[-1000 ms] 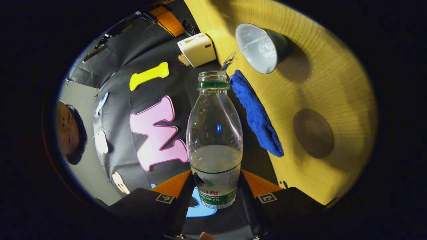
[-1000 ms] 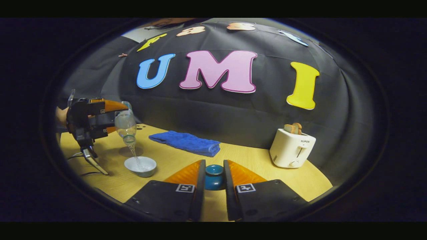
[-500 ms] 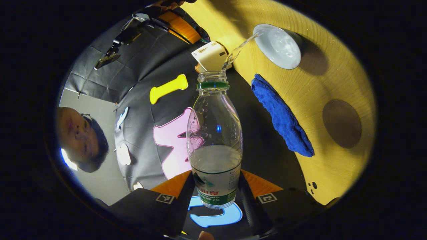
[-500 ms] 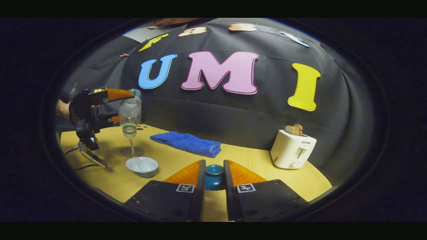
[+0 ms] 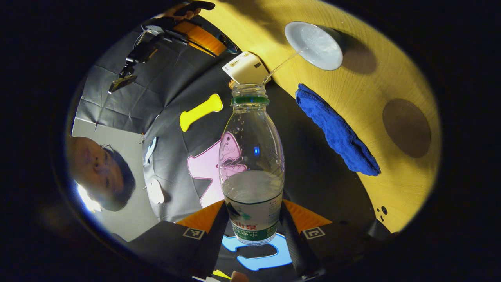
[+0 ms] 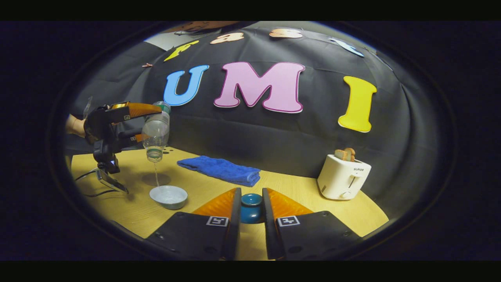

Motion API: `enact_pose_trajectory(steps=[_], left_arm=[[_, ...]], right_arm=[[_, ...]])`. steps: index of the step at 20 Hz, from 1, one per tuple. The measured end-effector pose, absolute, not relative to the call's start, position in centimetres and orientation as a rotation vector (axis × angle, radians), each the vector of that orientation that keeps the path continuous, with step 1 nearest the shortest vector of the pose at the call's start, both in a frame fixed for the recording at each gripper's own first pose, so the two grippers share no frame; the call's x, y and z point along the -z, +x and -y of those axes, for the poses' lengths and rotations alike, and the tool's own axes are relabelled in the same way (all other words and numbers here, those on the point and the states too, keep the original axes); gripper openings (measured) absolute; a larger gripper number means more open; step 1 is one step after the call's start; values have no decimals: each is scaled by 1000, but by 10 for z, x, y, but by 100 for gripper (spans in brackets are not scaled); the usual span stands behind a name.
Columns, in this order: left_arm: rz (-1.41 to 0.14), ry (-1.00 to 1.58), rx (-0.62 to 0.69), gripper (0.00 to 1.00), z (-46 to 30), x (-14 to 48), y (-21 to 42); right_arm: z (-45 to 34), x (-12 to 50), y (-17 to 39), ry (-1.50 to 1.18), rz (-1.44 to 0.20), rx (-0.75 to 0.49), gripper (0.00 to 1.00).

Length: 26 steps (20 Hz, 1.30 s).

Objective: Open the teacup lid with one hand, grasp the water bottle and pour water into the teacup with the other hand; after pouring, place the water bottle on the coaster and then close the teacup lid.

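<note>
Your left gripper (image 5: 252,231) jaws clamp the clear plastic water bottle (image 5: 251,164); right gripper (image 6: 250,209) jaws pinch the blue teacup lid (image 6: 251,207). A thin stream could miss the white teacup (image 6: 168,196), wetting the counter (image 6: 297,192).

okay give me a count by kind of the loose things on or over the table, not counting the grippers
Water bottle: 1
Teacup: 1
Teacup lid: 1
Coaster: 1
Blue towel: 1
Toaster: 1
Total: 6
</note>
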State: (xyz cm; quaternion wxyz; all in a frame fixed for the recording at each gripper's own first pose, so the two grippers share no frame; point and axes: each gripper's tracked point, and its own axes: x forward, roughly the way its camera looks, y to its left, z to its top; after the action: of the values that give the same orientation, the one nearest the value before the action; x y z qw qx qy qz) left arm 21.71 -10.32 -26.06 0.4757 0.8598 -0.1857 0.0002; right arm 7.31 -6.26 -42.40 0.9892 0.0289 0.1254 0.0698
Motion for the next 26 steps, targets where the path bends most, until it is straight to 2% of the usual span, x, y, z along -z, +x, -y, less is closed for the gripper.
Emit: enact_pose_trajectory(steps=[4,5,6,7,8,9,10,14,17,20,21,22,24,25,26], left_arm=[[359,2052,29,75,99,274,224],[310,2007,39,75,97,282,226],[261,1936,50,75,96,289,226],[207,1842,68,75,95,297,224],[168,1750,88,75,95,306,221],[115,1651,109,75,92,311,219],[56,1543,122,75,87,318,217],[-176,959,135,75,76,350,200],[-222,591,155,75,90,351,200],[-247,343,174,75,99,352,200],[-247,283,184,75,98,351,206],[-249,228,190,75,99,351,207],[-249,148,176,75,95,355,206],[-250,124,163,81,92,359,208],[-252,105,150,76,90,361,210]], right_arm=[[56,425,72,66,-254,-150,26],[54,425,72,70,-255,-150,26],[53,426,72,76,-259,-150,30],[52,428,71,83,-262,-149,34],[52,428,72,91,-263,-148,26],[51,427,72,98,-262,-146,35],[51,426,73,103,-261,-143,26],[47,425,73,128,-260,-141,26],[43,427,74,127,-264,-148,29],[38,429,74,129,-269,-156,34],[36,429,74,132,-271,-158,34],[35,429,74,135,-272,-158,30],[31,428,74,137,-269,-161,30],[29,428,74,141,-270,-166,28],[27,428,75,144,-271,-170,27]])
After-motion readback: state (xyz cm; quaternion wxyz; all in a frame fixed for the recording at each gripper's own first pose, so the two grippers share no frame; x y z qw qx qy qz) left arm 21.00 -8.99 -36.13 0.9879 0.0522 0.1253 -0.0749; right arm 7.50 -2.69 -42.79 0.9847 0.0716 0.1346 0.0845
